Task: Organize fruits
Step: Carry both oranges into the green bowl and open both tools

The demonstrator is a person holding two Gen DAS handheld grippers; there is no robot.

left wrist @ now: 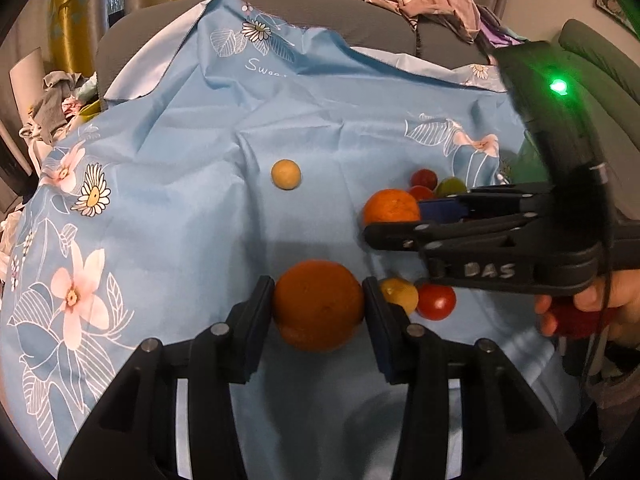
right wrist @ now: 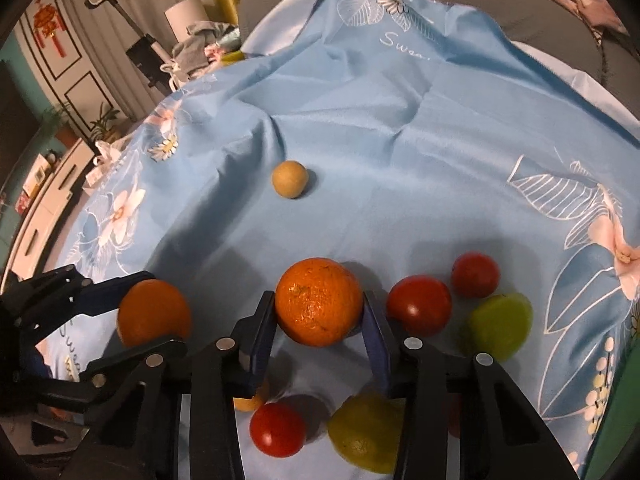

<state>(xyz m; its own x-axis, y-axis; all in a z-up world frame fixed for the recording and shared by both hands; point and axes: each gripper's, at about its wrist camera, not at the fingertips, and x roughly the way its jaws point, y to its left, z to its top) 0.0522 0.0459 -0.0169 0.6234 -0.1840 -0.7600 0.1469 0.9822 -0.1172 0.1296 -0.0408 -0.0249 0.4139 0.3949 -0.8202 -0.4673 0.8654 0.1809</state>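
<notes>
- Both claws are closed on fruit at once, so the main risk, as I judge it, is a slip: each orange is round and smooth-skinned and is held only at its two sides by flat pads, so a tilt or quick lift could let it roll out.
- The left claw grips a round, dull-orange orange at its widest part, both blue pads touching its sides. It sits on the wrinkled light-blue flowered cloth that covers the surface.
- Just right of that claw lie a small yellow-green fruit and a glossy red tomato, touching each other. The right-hand pad is right beside the yellow-green one, so sideways motion could knock it rolling.
- The right claw is clamped on a second, brighter round orange, pads pressed on both sides.
- That orange is crowded: two red tomatoes and a green fruit lie to its right, another red tomato and a yellow-green lemon-like fruit under the claw on the near side. Dragging instead of lifting would scatter them.
- The two claws work close together; crossing paths could make them collide.
- A lone pale-yellow round fruit sits farther back, well apart from the rest; the loose cloth could let it roll if tugged.
- I cannot see any bowl or tray to receive the fruit.
</notes>
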